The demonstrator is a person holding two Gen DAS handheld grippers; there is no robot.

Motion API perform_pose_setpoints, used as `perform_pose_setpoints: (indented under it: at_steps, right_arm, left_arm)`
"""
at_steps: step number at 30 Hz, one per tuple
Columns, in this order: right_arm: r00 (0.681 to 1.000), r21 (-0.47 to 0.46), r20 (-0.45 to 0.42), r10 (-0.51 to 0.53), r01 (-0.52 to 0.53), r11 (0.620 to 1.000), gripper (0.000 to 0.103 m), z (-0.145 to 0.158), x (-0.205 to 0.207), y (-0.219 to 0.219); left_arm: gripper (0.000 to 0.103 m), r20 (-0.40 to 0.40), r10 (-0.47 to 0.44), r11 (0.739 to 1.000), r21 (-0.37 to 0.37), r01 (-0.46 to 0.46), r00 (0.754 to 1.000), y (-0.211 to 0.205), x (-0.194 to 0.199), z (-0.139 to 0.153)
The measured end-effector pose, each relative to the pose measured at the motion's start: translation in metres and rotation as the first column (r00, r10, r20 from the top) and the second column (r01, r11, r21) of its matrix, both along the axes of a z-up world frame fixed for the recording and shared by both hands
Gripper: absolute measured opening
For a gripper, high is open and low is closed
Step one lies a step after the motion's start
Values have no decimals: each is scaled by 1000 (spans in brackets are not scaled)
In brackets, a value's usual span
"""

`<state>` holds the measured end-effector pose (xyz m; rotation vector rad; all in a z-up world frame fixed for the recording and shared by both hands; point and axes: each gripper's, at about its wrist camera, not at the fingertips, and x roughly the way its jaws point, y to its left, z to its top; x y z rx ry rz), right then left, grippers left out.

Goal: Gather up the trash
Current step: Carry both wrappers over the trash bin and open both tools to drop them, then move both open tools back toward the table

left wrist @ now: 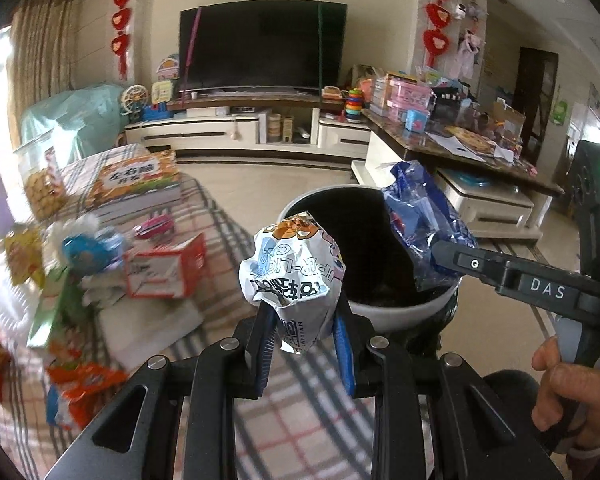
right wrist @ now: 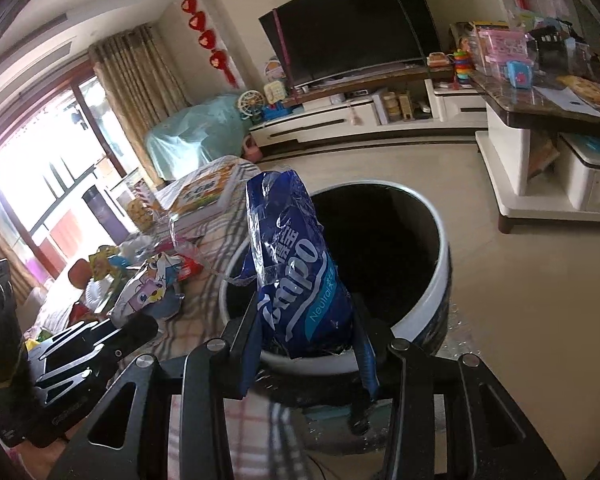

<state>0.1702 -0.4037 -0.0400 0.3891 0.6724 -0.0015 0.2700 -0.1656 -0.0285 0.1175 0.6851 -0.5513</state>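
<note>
My left gripper (left wrist: 300,320) is shut on a crumpled white wrapper (left wrist: 292,276) with cartoon print, held just short of the near rim of the white trash bin (left wrist: 404,312). My right gripper (right wrist: 308,344) is shut on a blue Tempo tissue packet (right wrist: 296,272) and holds it over the bin's near rim (right wrist: 432,304). In the left wrist view the right gripper (left wrist: 444,252) comes in from the right with the blue packet (left wrist: 420,216) above the bin's dark opening. The left gripper (right wrist: 140,328) with the white wrapper (right wrist: 144,292) shows at the left of the right wrist view.
A checked cloth (left wrist: 204,216) covers the table left of the bin, with a red-white box (left wrist: 168,268), books (left wrist: 140,184), a biscuit jar (left wrist: 40,176) and snack wrappers (left wrist: 80,392). A cluttered side table (left wrist: 460,140) stands right, a TV (left wrist: 260,44) behind.
</note>
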Motion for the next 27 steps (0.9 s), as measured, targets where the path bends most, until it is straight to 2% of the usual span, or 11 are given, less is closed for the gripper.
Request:
perform_pose_setpoints:
  at_steps: [17,19,22,23,25,27]
  right_arm:
    - [998,-3,-55,-17,17,1000,44,-6,26,-28]
    - [998,3,-65,-14,14,1000,44,-7,30,-32]
    - [998,15,-65,-21,22,1000,48,-7,32,-37]
    - [998,17,-65,-23,24,1000,51,-7,31,-37]
    - [998,19,-60,-31,32,999,58,-6,30,-37]
    - [998,24,-49,-40,41,999,66,-3,27,-38]
  left_arm:
    - [28,-13,-55,998,25,55,998,-48,51,-8]
    - [30,-19,-56,998,26,57,998,-52,53,-10]
    - [42,-34,-50,998,26,51,998,-54,57,-12]
    - [46,-36,-47,999,22,48,998,-53,57,-12]
    - [47,-39,-41,999,18,42,998,-51,57,-13]
    - [54,-42,-31,999,15,32,999,-50,55,-13]
